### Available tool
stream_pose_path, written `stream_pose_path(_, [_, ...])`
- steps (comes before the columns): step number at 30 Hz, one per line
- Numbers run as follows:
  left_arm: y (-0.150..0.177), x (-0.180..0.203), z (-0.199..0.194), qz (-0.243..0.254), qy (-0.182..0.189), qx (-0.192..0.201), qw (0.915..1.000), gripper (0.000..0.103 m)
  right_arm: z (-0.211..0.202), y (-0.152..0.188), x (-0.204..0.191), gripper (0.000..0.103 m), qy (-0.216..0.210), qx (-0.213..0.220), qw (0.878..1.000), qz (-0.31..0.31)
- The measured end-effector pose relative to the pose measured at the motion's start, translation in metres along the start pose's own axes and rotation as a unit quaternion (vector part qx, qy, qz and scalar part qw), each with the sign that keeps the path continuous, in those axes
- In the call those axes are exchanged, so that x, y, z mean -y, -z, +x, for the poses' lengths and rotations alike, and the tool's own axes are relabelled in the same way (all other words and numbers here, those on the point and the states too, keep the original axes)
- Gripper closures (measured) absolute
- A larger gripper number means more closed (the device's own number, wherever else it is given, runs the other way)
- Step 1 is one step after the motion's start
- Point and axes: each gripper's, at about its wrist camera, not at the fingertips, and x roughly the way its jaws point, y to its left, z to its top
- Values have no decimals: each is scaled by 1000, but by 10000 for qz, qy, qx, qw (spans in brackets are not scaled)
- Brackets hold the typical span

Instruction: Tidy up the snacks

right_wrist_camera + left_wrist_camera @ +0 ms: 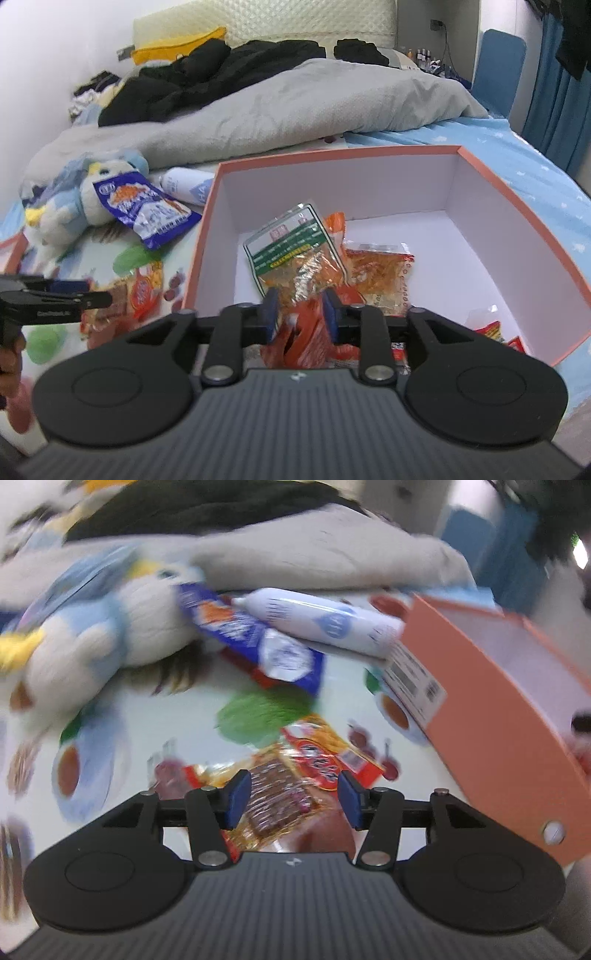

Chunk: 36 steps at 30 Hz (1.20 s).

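Observation:
In the left wrist view my left gripper (293, 788) is open just above a clear packet of brown snack (275, 797), which lies between the blue pads (239, 794) without touching them. A red and orange packet (325, 760) lies beside it on the printed sheet. Farther off are a blue packet (255, 635) and a white tube (321, 620). In the right wrist view my right gripper (300, 308) is open inside the pink box (332, 155), with a loose orange-red packet (303, 339) between its pads. A green-labelled packet (291, 243) and an orange packet (380, 277) lie in the box.
A blue and white plush toy (74, 199) lies left of the box, under the blue packet (147, 210). My left gripper (74, 291) shows at the left edge over the loose packets (144, 284). A grey duvet (295, 103) and black clothes (207, 70) cover the bed behind.

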Motion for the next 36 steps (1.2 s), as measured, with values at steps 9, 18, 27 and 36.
stream_pose_path(9, [13,-60,-28,-1429,94,307,9892,46,-33,-18,-42,44,-733,704,9948,46])
stream_pose_path(18, [26,-88,-12,-1819,396,371,9818,52,7,2,-129,63,-1648,242,9859,-134])
stream_pose_path(27, [29,-96,8,-1677,568,439,9832,68,85,37,-141,70,-1047,-271,9939,214])
stream_pose_path(36, [33,-89,22,-1463,533,407,9870,75,123,43,-126,77,-860,-452,9944,411])
